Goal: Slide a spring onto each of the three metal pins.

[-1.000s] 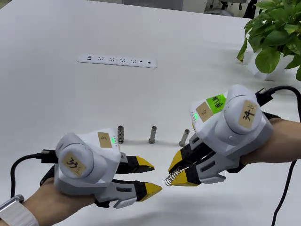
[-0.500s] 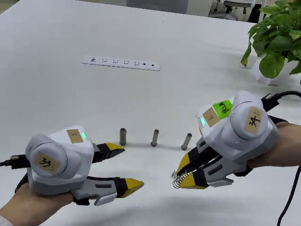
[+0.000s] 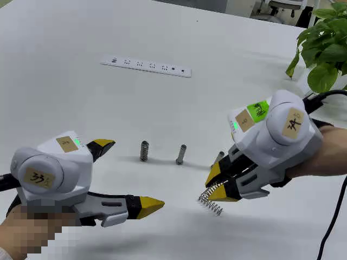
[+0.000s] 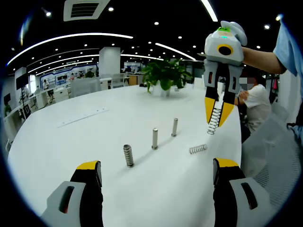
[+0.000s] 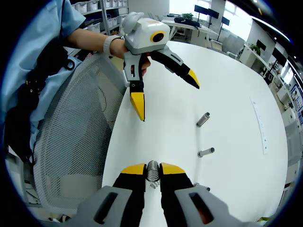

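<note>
The head view looks steeply down at the white table [image 3: 70,92], with the three pins [image 3: 181,154] at mid frame. The left gripper view sits low near the table and faces the same pins at its centre. The right gripper view sees them from the other side, at right.

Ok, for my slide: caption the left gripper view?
Right gripper holds a spring near two bare pins and one sprung pin.

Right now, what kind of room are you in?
Probably a big open office, not a home. There is a long white table with a power strip lying on it, a mesh office chair beside the table, and a potted plant at its far corner.
</note>
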Demonstrator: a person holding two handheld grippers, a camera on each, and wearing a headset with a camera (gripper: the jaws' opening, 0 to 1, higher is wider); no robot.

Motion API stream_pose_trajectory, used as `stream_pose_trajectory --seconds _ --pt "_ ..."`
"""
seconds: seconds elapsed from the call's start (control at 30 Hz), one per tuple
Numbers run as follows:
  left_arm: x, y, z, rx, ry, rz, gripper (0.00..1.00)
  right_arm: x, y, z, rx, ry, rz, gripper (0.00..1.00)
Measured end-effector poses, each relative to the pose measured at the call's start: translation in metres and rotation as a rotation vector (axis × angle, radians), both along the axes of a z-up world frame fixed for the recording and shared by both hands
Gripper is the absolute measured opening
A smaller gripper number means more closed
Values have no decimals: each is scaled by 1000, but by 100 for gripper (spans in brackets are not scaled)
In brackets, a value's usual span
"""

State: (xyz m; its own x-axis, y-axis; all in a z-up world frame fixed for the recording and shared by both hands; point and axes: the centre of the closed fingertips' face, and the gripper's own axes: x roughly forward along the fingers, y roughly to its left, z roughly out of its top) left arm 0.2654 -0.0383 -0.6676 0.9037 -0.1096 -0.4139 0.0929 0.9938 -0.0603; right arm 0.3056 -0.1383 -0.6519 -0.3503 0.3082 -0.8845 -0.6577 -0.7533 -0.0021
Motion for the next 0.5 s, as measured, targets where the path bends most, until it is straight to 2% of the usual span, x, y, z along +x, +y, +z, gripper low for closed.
stream_pose_trajectory --seconds 0.13,0.33,0.5 --pt "-3 4 -1 4 -5 25 100 12 13 4 20 -29 18 12" --pt "-7 7 -6 10 11 34 100 37 34 6 33 -98 38 12" --pt "-9 8 -10 -1 16 47 100 48 50 7 27 -136 63 12"
